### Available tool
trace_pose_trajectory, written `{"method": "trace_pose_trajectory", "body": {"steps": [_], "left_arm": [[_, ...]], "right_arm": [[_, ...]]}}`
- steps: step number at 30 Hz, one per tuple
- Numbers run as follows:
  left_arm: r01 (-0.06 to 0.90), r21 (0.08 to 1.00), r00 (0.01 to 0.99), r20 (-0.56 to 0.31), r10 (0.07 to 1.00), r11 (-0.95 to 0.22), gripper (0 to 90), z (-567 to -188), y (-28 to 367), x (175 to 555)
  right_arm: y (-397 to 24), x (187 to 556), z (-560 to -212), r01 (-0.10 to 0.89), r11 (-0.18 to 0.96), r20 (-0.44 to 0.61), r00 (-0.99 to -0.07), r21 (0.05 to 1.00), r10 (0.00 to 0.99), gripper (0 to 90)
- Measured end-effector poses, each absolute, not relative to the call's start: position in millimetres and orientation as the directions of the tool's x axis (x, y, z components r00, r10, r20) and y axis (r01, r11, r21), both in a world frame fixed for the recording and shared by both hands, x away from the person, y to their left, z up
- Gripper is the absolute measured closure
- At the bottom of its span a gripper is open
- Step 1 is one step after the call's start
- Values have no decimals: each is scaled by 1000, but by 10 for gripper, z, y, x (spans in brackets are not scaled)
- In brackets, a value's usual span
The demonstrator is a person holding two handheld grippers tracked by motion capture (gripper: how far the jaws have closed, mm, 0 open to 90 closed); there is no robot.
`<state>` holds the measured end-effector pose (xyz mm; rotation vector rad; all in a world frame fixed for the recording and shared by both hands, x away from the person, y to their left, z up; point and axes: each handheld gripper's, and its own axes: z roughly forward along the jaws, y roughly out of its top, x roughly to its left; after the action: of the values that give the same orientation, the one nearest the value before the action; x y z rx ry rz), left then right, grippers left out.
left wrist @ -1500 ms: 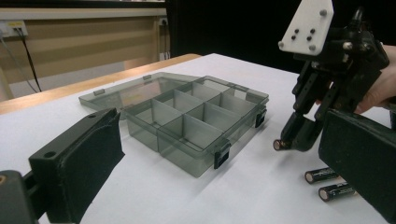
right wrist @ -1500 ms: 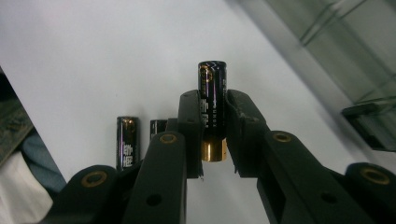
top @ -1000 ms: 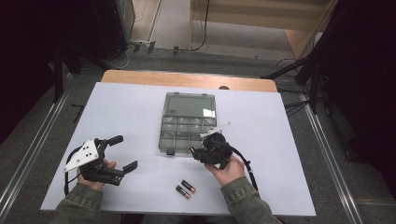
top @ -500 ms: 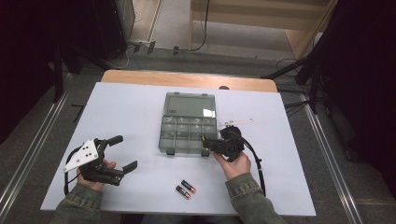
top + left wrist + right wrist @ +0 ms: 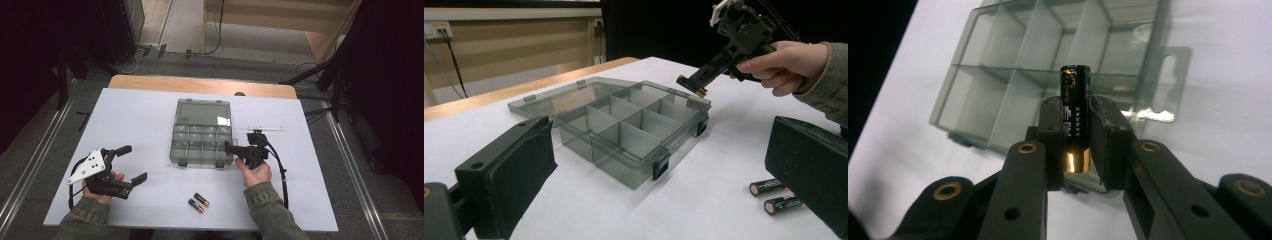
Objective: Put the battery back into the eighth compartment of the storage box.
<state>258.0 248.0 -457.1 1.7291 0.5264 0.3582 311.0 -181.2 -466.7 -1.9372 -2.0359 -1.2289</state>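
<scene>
Right claw pinching a battery above the organizer box.
The right gripper view revealed the grip; at the high view's lower left, the left claw stood spread.

A smoky grey see-through plastic compartment box with black clasps lies on a plain white tabletop edged with tan wood. The black battery with a copper-gold end matches two black-and-copper batteries.

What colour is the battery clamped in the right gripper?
Black battery with a gold-coloured end, seen best in the right gripper view.
</scene>
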Motion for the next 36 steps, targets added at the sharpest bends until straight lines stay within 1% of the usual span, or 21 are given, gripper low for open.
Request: {"method": "trace_pose_trajectory", "body": {"steps": [1, 2, 3, 5, 6, 7, 8, 9, 10, 11, 12, 13, 14, 15, 16, 18, 20, 23, 28, 31, 36], "left_arm": [[152, 974, 849, -43, 527, -166, 0, -4570, 2481, 2580], [151, 974, 849, -41, 527, -167, 0, -4570, 2482, 2580], [152, 974, 849, -42, 527, -167, 0, -4569, 2483, 2580], [154, 974, 847, -45, 529, -164, 0, -4570, 2482, 2580], [154, 974, 847, -45, 529, -164, 0, -4570, 2482, 2580], [156, 974, 848, -46, 529, -165, 0, -4572, 2480, 2581], [156, 974, 848, -46, 529, -165, 0, -4572, 2480, 2581], [154, 974, 848, -44, 528, -166, 0, -4570, 2480, 2580], [153, 974, 848, -43, 528, -166, 0, -4568, 2482, 2579], [153, 974, 848, -43, 528, -166, 0, -4568, 2483, 2579], [156, 974, 847, -47, 530, -163, 0, -4568, 2483, 2577], [156, 974, 847, -47, 530, -163, 0, -4568, 2485, 2578], [156, 974, 847, -47, 530, -162, 0, -4568, 2485, 2578], [157, 974, 846, -47, 530, -163, 0, -4568, 2485, 2578], [156, 974, 847, -47, 530, -163, 0, -4568, 2484, 2577], [156, 974, 846, -47, 530, -163, 0, -4568, 2483, 2577], [155, 974, 846, -46, 531, -163, 0, -4568, 2483, 2577], [155, 974, 846, -46, 531, -164, 0, -4568, 2483, 2578], [155, 974, 847, -46, 530, -164, 0, -4569, 2483, 2579], [154, 974, 847, -44, 529, -166, 0, -4568, 2483, 2579], [155, 974, 847, -45, 529, -165, 0, -4568, 2482, 2579]], "right_arm": [[-1812, 3110, -4667, 865, -122, 548, -194, 487, 814, 771], [-1814, 3111, -4666, 863, -125, 543, -190, 490, 818, 695], [-1811, 3111, -4659, 860, -127, 543, -192, 495, 818, 590], [-1797, 3109, -4645, 852, -99, 545, -235, 514, 805, 335], [-1797, 3109, -4645, 852, -99, 545, -235, 514, 805, 335], [-1729, 3092, -4627, 837, -38, 491, -283, 547, 824, 154], [-1704, 3084, -4626, 829, -14, 471, -304, 559, 828, 128], [-1704, 3084, -4626, 829, -14, 471, -304, 559, 828, 128], [-1630, 3055, -4618, 818, 47, 449, -361, 573, 818, 54], [-1630, 3055, -4618, 818, 47, 449, -361, 573, 818, 54], [-1599, 3044, -4610, 816, 73, 435, -379, 574, 817, 0], [-1545, 3023, -4587, 802, 123, 396, -414, 585, 819, 0], [-1491, 2991, -4555, 785, 155, 348, -430, 599, 833, 0], [-1462, 2973, -4535, 776, 173, 326, -441, 607, 836, 0], [-1408, 2926, -4489, 748, 205, 292, -474, 631, 831, 0], [-1379, 2901, -4464, 733, 222, 273, -490, 643, 828, 0], [-1296, 2835, -4406, 692, 275, 211, -531, 668, 821, 0], [-1262, 2812, -4378, 677, 296, 202, -554, 674, 808, 0], [-1246, 2804, -4370, 678, 306, 216, -571, 668, 792, 0], [-1227, 2805, -4384, 685, 321, 223, -581, 654, 783, 0], [-1162, 2789, -4414, 690, 388, 231, -625, 611, 746, 0]]}}
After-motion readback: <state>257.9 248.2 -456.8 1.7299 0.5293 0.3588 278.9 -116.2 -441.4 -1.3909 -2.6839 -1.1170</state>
